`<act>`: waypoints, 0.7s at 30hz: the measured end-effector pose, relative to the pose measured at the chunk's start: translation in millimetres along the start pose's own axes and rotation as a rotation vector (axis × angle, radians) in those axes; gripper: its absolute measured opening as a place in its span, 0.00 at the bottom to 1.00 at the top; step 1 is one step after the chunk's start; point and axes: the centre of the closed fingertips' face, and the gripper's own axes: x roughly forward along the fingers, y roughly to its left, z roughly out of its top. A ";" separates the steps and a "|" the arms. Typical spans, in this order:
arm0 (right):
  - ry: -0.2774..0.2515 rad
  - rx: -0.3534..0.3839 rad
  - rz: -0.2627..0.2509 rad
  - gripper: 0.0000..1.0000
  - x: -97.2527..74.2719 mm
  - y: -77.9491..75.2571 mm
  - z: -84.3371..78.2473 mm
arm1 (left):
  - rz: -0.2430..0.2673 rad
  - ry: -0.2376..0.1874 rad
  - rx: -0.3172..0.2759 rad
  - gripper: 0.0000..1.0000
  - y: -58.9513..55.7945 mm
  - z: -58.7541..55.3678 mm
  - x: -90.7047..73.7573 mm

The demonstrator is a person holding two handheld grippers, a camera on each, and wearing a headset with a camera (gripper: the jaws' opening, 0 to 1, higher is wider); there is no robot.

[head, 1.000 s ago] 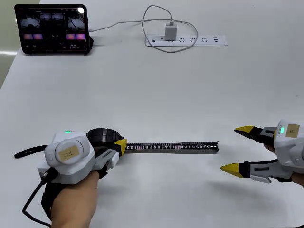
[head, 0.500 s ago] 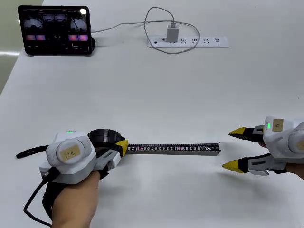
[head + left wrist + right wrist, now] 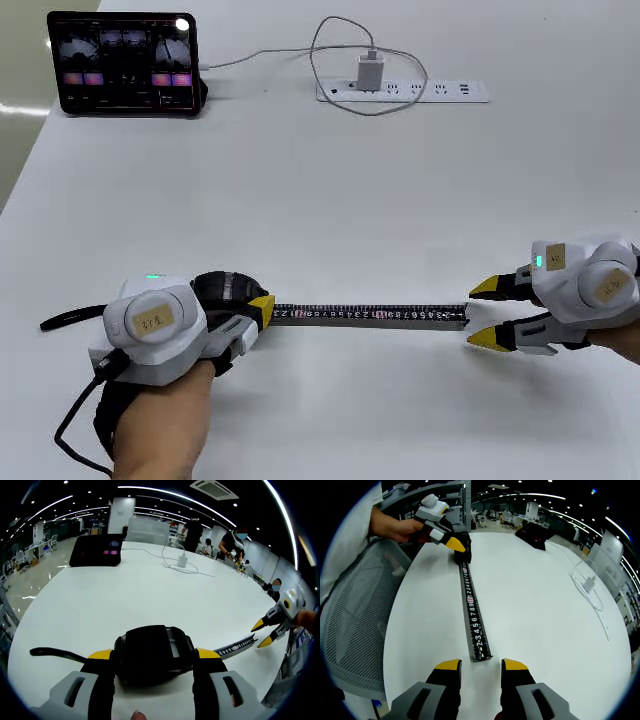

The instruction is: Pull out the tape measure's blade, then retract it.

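The case is clamped between the jaws of the left gripper, and the blade is laid out flat on the table, running straight ahead from them. The right gripper is held with jaws apart; the blade's end is seen just ahead of the gap between them, touched by neither tip.

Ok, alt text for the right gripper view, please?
The right claw, open, faces the free end of a tape blade lying on a white table. The blade runs away to its black case, held by the left claw.
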 end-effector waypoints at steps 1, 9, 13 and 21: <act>0.006 -0.009 0.004 0.27 1.1 -0.5 -0.2 | 0.000 0.000 0.000 0.59 0.0 0.0 0.0; 0.036 -0.058 0.041 0.23 8.1 -1.6 4.7 | -0.002 0.002 -0.001 0.59 0.0 -0.2 0.2; 0.067 -0.087 0.062 0.21 9.4 0.4 3.2 | -0.002 0.003 -0.001 0.59 0.0 -0.3 0.4; 0.099 -0.118 0.088 0.14 12.2 2.5 2.6 | -0.002 0.002 0.000 0.58 0.1 -0.2 0.5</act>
